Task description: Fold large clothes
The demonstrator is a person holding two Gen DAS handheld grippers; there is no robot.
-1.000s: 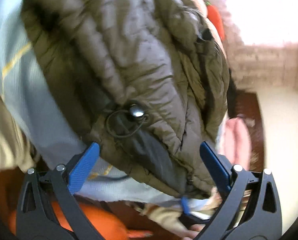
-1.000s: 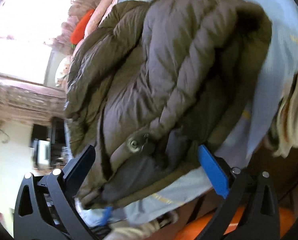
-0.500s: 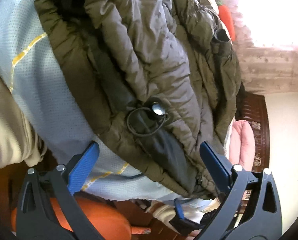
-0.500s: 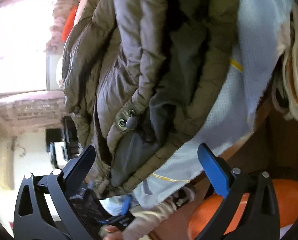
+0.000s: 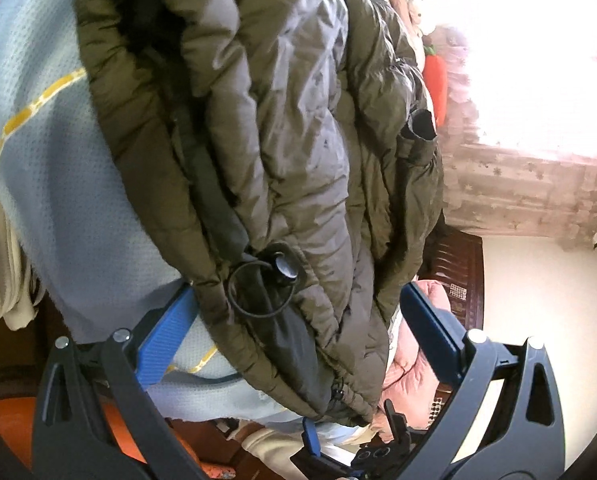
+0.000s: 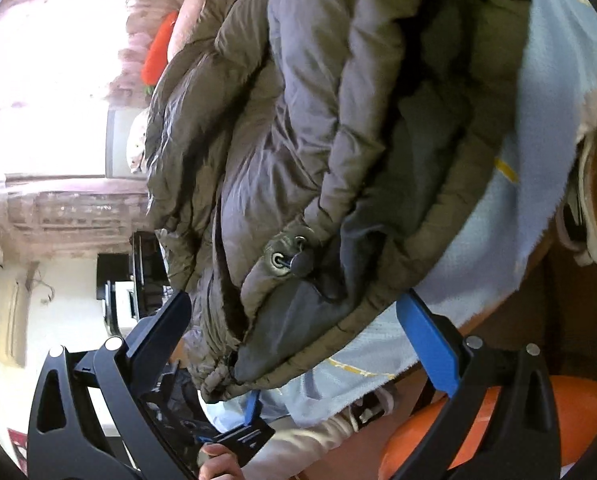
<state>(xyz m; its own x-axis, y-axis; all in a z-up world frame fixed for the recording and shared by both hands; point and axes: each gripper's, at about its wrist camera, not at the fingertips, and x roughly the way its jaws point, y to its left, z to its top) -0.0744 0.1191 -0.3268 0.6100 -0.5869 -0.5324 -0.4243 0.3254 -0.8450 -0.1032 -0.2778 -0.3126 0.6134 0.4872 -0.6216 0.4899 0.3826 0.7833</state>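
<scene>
Since a second ago we have brought both grippers in closer, so the olive puffer jacket (image 5: 282,128) now fills more of each view and its hem corner hangs down between our jaws. On the left gripper (image 5: 298,320) the jaws stand wide apart, one pad against the light blue blanket (image 5: 58,184), the other just beside the jacket's outer edge, clamped on nothing. The right gripper (image 6: 302,332) is likewise spread, with the hem and its cord toggle (image 6: 294,260) sitting in the gap. The jacket lies bunched on the blanket, which covers the bed, its hem reaching the bed's near edge. We judge the main risk is a poor bite: the padding is thick and slippery, so closing on only the outer layer could let it slide out mid-lift. The drawcord loop (image 5: 254,292) could snag a pad, and we might pinch the blanket along with the jacket.
</scene>
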